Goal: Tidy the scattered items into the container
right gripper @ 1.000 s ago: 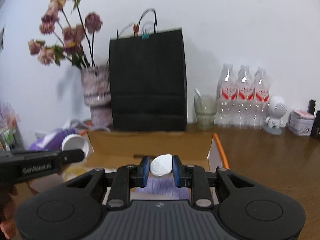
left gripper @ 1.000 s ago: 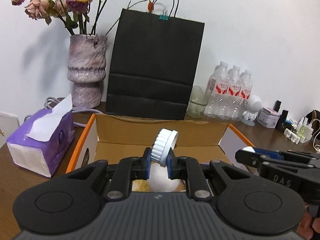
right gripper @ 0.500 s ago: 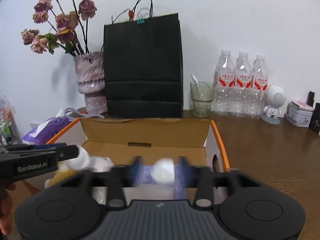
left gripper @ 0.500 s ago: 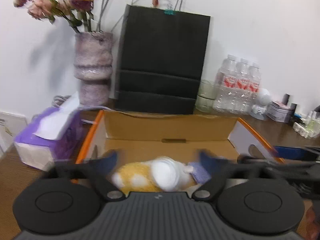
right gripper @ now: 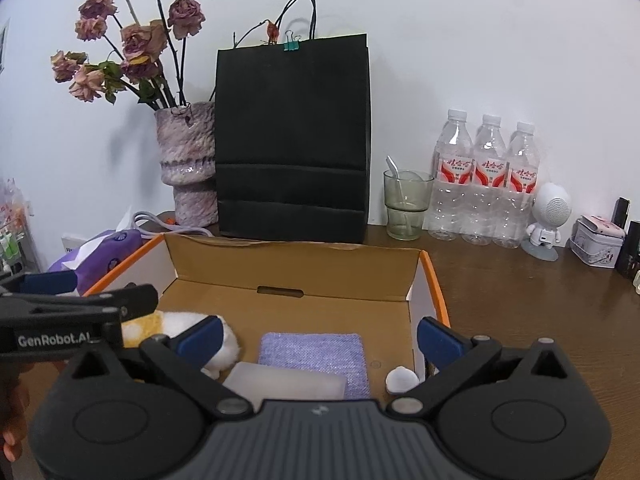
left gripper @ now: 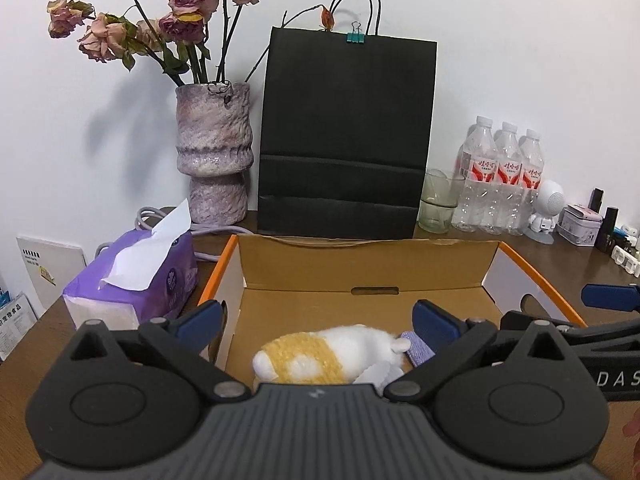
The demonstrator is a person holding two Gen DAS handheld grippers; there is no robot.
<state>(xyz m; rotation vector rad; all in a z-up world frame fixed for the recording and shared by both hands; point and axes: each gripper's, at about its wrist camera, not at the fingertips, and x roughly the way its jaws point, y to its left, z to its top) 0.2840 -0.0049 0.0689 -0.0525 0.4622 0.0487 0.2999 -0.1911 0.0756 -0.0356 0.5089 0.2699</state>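
Brown cardboard box [right gripper: 292,272] w/ orange rim sits on wooden table [right gripper: 532,308]. Left gripper [left gripper: 316,322] & right gripper [right gripper: 318,332] both hover over it, fingers spread apart, nothing held. Inside box: yellow-white plush toy [left gripper: 320,354] at left, purple knit cloth [right gripper: 316,350] in middle, translucent pad [right gripper: 286,384] overlapping its near edge, small white cotton ball [right gripper: 401,379] by right wall. Black paper bag [right gripper: 292,136] stands behind box.

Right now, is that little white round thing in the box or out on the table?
In the box. The small white round piece lies on the cardboard box floor by its right wall, beside the purple cloth.
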